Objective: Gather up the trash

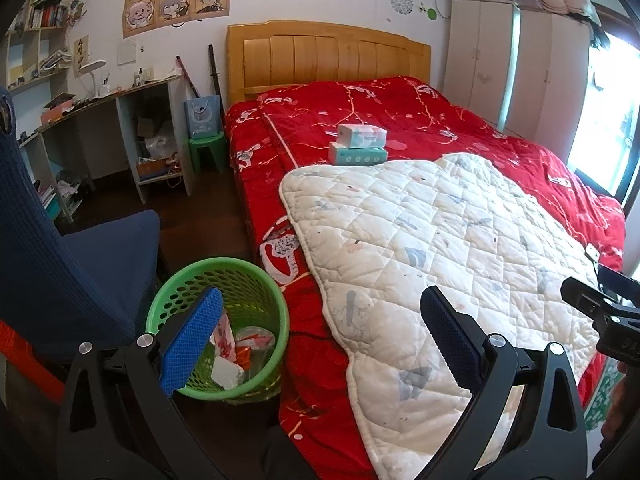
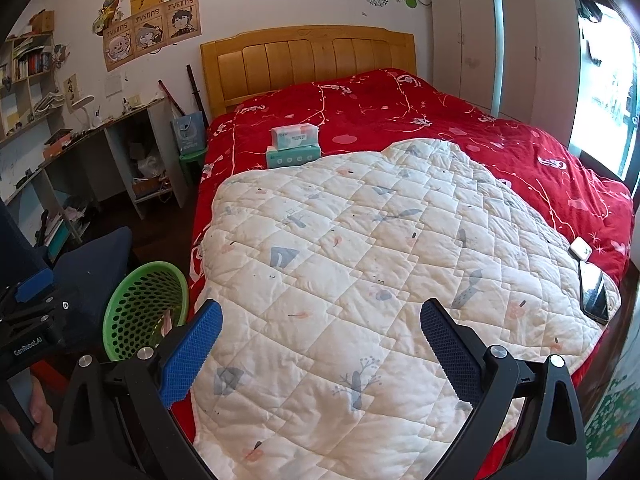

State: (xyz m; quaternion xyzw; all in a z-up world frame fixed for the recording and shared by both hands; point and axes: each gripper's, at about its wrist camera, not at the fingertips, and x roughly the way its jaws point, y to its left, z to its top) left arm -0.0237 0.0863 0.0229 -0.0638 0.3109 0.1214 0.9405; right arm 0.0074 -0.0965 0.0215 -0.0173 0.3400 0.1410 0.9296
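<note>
A green perforated trash basket (image 1: 256, 280) stands on the floor beside the bed and holds several scraps (image 1: 230, 346) of paper and wrappers. It also shows at the lower left of the right wrist view as the basket (image 2: 140, 312). My left gripper (image 1: 320, 328) is open and empty, its left finger over the basket and its right finger over the white quilt (image 1: 460, 248). My right gripper (image 2: 320, 340) is open above the quilt (image 2: 360, 260) with nothing between its fingers. Each gripper appears at the edge of the other's view.
Two tissue packs (image 1: 360, 144) lie stacked on the red bedspread (image 1: 400, 108). A phone (image 2: 594, 292) and a small white device (image 2: 581, 249) rest at the quilt's right edge. A blue chair (image 1: 72, 264) stands left of the basket. A cluttered desk (image 1: 100, 100) lines the left wall.
</note>
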